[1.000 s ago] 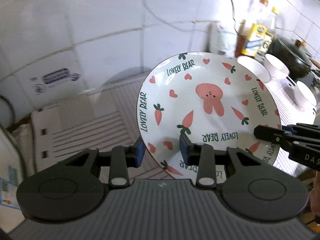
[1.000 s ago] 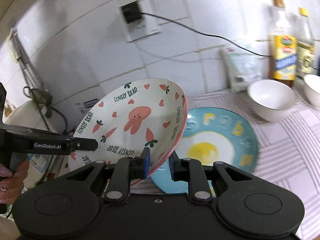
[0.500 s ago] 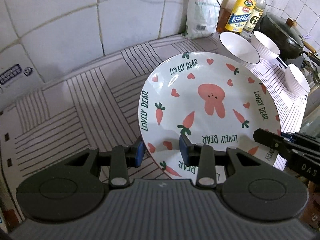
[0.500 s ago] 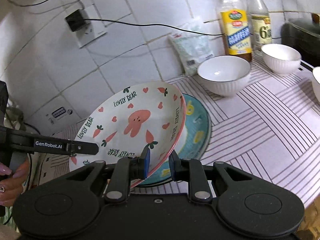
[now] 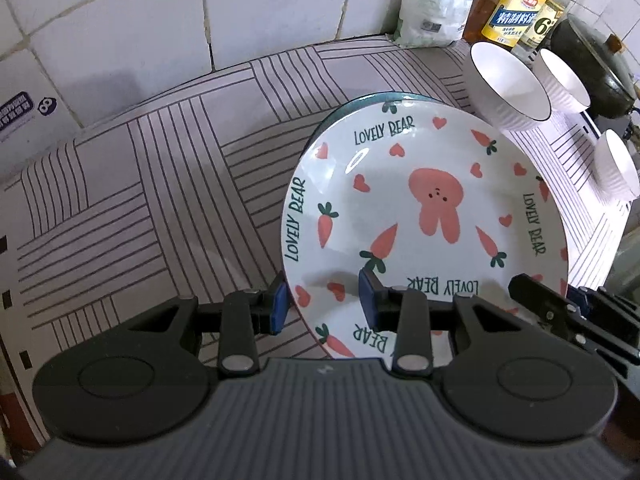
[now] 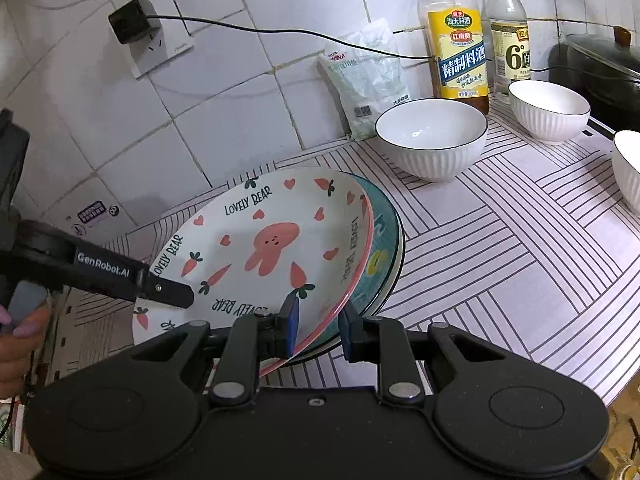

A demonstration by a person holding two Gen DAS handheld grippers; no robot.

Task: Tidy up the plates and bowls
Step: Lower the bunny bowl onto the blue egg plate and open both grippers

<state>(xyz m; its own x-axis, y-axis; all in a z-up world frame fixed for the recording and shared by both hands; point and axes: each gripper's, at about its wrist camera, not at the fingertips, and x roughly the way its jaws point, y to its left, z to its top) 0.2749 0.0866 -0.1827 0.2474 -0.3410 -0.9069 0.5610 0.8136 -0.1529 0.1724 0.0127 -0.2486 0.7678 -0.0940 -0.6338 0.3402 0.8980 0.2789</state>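
**Bunny plate coming down onto the blue plate, both tongs on its near rim**

Your left gripper [image 5: 323, 302] straddles the near-left rim of the bunny plate [image 5: 420, 208]: one blue pad sits on the printed face and the other just outside the edge, so it reads as clenched on the plate. Your right gripper [image 6: 319, 326] bites the near-right rim the same way. Its inner pad is against the upper face, while the contact of the outer pad underneath is hidden, so I judge it clamped rather than see it.

Two grips on one rim make sense here. A wide, shallow dish pinched at a single point would want to swing, and a second hold keeps it from rolling.

The bunny plate lies over the blue plate [image 6: 384, 216] on the striped counter mat [image 6: 500, 260]. Its far-right edge is at or touching the blue rim, and its near side looks a little higher (I cannot tell if it has fully seated). It is offset to the left, so a crescent of blue shows on the right.

A round plate has no long axis. What matters is that it faces up, slightly tilted, with the bunny's head toward the wall and its ears toward you.

Three white bowls [image 6: 432, 140] [image 6: 550, 110] [image 6: 628, 168] stand apart and unstacked to the right, so they are probably the next job.
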